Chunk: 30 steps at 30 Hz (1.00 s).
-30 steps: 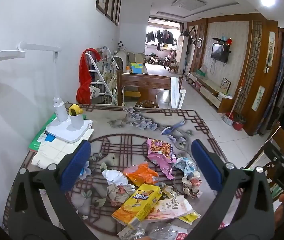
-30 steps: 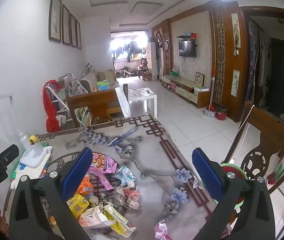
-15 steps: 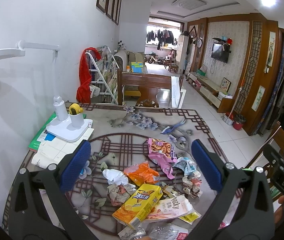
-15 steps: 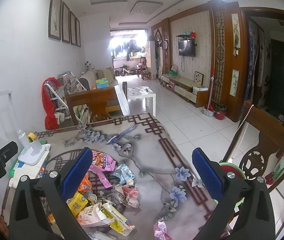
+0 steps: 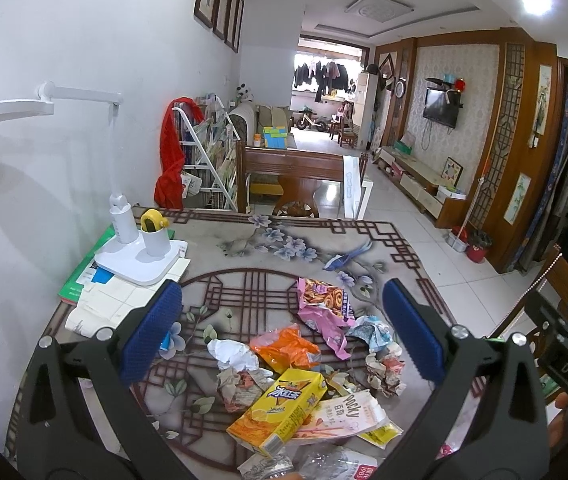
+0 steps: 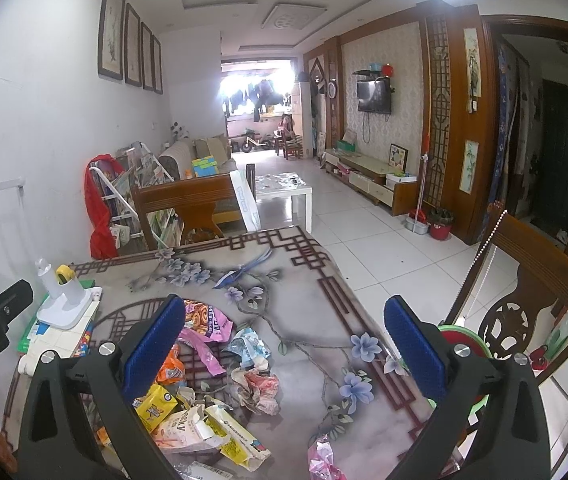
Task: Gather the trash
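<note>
A heap of trash lies on the patterned table (image 5: pixel 244 256): a yellow drink carton (image 5: pixel 280 408), an orange wrapper (image 5: pixel 288 348), a pink snack bag (image 5: pixel 324 304), a white Pocky pack (image 5: pixel 344 416) and crumpled papers (image 5: pixel 384 368). My left gripper (image 5: pixel 282 334) is open and empty, held above the heap. My right gripper (image 6: pixel 280 354) is open and empty, above the heap's right side, over crumpled paper (image 6: pixel 258 390) and the pink bag (image 6: pixel 204 320). A small pink wrapper (image 6: pixel 324 458) lies apart near the front edge.
A white desk lamp (image 5: pixel 132 256) with a cup stands on papers and a green book at the table's left. A green-rimmed bin (image 6: pixel 464 336) sits below the table's right edge beside a wooden chair (image 6: pixel 524 292). Another chair (image 5: pixel 288 176) stands at the far edge.
Both grippers have drifted slightly; the views shift a little. Both stay open and empty, and the trash has not moved.
</note>
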{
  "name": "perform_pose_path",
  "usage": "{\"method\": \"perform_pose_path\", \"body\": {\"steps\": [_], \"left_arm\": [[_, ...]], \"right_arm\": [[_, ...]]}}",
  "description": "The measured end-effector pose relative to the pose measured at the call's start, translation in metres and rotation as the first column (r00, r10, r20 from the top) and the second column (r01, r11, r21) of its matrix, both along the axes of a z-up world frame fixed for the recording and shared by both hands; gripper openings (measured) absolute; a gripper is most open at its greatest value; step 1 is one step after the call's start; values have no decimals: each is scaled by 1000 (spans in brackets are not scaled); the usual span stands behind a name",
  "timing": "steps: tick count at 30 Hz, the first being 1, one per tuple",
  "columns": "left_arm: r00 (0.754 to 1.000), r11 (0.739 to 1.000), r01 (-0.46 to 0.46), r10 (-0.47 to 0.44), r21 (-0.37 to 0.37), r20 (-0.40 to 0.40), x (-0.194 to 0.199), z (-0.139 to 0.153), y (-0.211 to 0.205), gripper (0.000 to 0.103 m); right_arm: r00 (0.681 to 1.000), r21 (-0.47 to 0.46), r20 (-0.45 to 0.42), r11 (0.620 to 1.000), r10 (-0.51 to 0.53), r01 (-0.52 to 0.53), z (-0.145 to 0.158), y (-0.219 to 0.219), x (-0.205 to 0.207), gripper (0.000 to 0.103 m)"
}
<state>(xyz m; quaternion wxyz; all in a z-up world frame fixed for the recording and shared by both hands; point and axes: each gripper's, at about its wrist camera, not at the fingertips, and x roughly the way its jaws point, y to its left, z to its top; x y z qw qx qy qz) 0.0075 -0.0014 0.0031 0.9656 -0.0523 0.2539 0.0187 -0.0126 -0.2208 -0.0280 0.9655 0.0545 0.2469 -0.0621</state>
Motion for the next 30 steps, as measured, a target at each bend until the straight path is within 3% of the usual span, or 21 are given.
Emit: {"method": "perform_pose_path", "body": {"steps": [11,23,30], "left_arm": [[1000,1000,-3,3,2,3,-1,1,0,99],[999,1000,1,-1,7,38,-11,32,4,99],[999,1000,4,-4,-3,39,-12,35,4,99]], "right_arm": [[1000,-1,-3,1000,0,0,-1,0,-1,96],[1000,-7,-22,1000,-4,4,-4,0,-1,96],[1000,-1,-18,1000,-2,2,-7,1,-1,96]]}}
